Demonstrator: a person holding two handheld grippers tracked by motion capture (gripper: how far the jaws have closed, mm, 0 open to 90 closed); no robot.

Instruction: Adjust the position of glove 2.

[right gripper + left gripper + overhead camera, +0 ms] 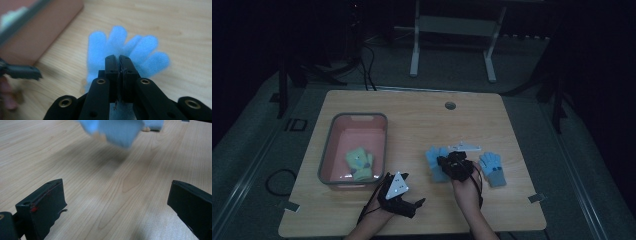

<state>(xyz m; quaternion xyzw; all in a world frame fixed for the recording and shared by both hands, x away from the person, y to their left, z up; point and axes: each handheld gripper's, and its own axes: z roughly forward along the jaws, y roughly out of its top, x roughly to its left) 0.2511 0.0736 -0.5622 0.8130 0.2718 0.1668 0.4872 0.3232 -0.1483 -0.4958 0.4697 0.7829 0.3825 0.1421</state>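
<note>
My right tongs (119, 61) are pinched tight on a light blue glove (125, 47), gripping it near the cuff so the fingers fan out beyond the tips. From above, the right tongs (455, 165) sit between that blue glove (435, 162) and its twin, the second blue glove (494, 168), which lies flat on the table (422, 115) just to the right. The pink bin (332, 145) with the grey rim stands to the left, with a yellow-green glove (359, 164) already inside it.

My left tongs (404, 200) rest near the front edge of the table, beside the bin's near corner, and the jaws stand wide apart with nothing but bare wood between them (the left gripper view shows the blue glove blurred, up ahead of them).

As I judge it, the step in hand is carrying this glove over to the bin. To do it well I should keep the squeeze firm, since knit fabric slips easily, and lift high enough that the dangling fingers pass over the grey rim instead of catching on it. I'd let go only once the glove hangs above the open floor of the bin, beside the yellow-green one, not over the wall, and keep my left tongs clear of the path
</note>
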